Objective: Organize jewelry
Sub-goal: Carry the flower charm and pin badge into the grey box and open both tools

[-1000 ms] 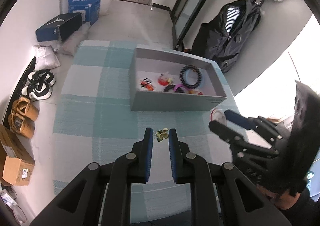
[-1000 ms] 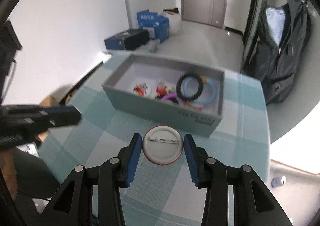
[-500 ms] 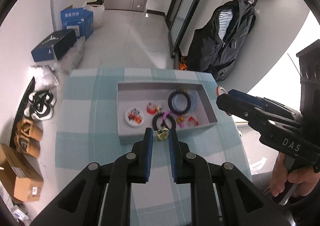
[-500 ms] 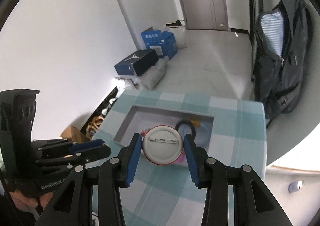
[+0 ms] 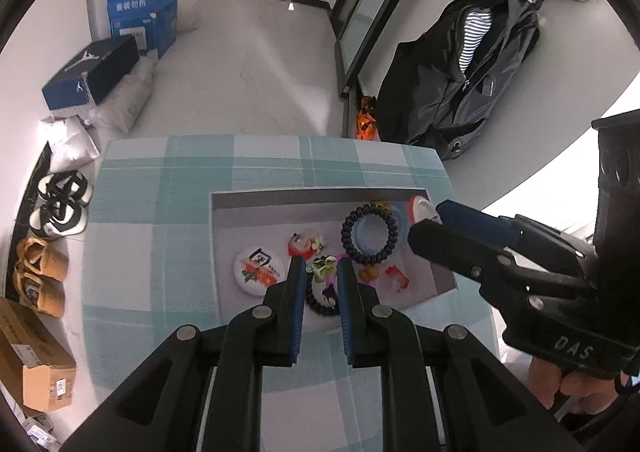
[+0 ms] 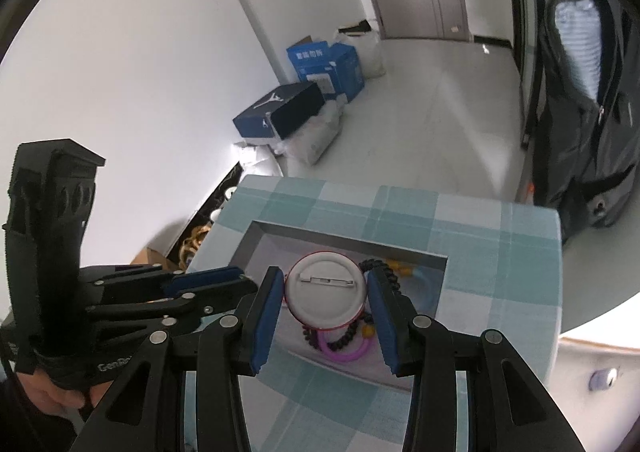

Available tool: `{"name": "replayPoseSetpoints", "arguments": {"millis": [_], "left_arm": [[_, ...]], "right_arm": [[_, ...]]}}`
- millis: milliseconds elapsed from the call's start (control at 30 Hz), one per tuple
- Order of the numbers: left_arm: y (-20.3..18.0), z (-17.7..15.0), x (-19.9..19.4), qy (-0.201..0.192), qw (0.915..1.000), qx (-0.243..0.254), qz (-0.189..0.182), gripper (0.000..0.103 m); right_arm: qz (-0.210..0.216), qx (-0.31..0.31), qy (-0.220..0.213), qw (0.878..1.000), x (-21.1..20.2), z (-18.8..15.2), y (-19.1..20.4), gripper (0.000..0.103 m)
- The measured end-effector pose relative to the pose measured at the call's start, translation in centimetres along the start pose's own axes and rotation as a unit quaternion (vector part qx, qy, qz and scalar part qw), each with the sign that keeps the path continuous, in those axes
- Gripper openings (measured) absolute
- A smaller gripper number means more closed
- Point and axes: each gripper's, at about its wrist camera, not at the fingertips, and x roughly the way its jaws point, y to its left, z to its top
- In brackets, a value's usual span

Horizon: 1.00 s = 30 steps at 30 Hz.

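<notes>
While our left gripper pinches the small flower clip above the gray tray's near edge, our right gripper grips the round pin badge over its right end, so both drops lie straight below.

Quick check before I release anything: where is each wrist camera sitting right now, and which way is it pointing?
Left wrist: on the left gripper, held above the grey box, looking steeply down into it; its fingers pinch a small flower clip; the right gripper enters from the right.
Right wrist: on the right gripper, above the same box, looking down; its fingers clamp a round pin badge; the left gripper shows at left.
Shared: box, black beaded bracelet, checked tablecloth.
</notes>
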Motion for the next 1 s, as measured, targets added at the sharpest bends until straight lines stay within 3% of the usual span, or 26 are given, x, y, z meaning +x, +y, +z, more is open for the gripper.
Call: {"name": "replayPoseSetpoints", "arguments": {"millis": [500, 833, 1000], "left_arm": [[0.1, 1.5, 2.4, 0.025, 0.9993, -0.015, -0.023, 0.011], [0.3, 1.7, 2.1, 0.004, 0.9997, -0.012, -0.020, 0.011], [0.4, 1.7, 1.9, -0.002, 0.9991, -0.016, -0.040, 0.012]], "right_arm": [[-0.004, 0.026, 0.029, 0.999, 2.1, 0.7, -1.4, 0.042], [-0.011, 0.030, 0.014, 0.999, 1.9, 0.8, -1.6, 0.042], [-0.011, 0.041, 0.011, 0.999, 1.7, 0.9, -2.0, 0.042]]}}
